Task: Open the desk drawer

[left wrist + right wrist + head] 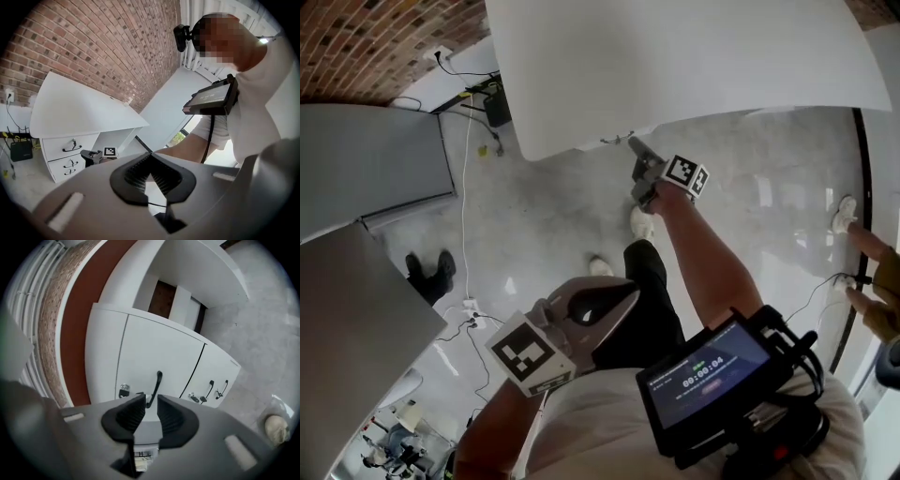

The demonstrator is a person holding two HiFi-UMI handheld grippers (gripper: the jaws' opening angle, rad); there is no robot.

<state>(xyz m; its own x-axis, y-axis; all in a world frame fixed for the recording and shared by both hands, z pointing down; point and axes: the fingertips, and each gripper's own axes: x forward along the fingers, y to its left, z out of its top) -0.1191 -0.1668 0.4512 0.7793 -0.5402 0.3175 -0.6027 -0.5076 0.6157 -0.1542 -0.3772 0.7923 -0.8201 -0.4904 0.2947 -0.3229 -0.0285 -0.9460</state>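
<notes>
The right tongs (636,148) reach out under the desk (694,66). Their jaws stand a narrow gap apart and grip nothing. Straight ahead of them, and close, is the top drawer (154,352). Its handle (157,383) is a thin dark bar whose long axis runs in line with the gap, so the jaws would close across it. The bar's near end sits right at the tips (151,401), a shade toward the left pad (131,416). Whether anything touches, I cannot tell. A small lock (123,390) lies just left of the jaws, and two more drawers (213,376) lie off to their right.

The left tongs (614,298) hang back at the person's waist, well apart from the desk. Their pads meet at the tips with nothing between them, and the drawers are far ahead and to their left.

The right tongs are the nearer by a long way. The coming move likely needs a small push forward so the jaws straddle the bar, then a squeeze and a straight pull back.
</notes>
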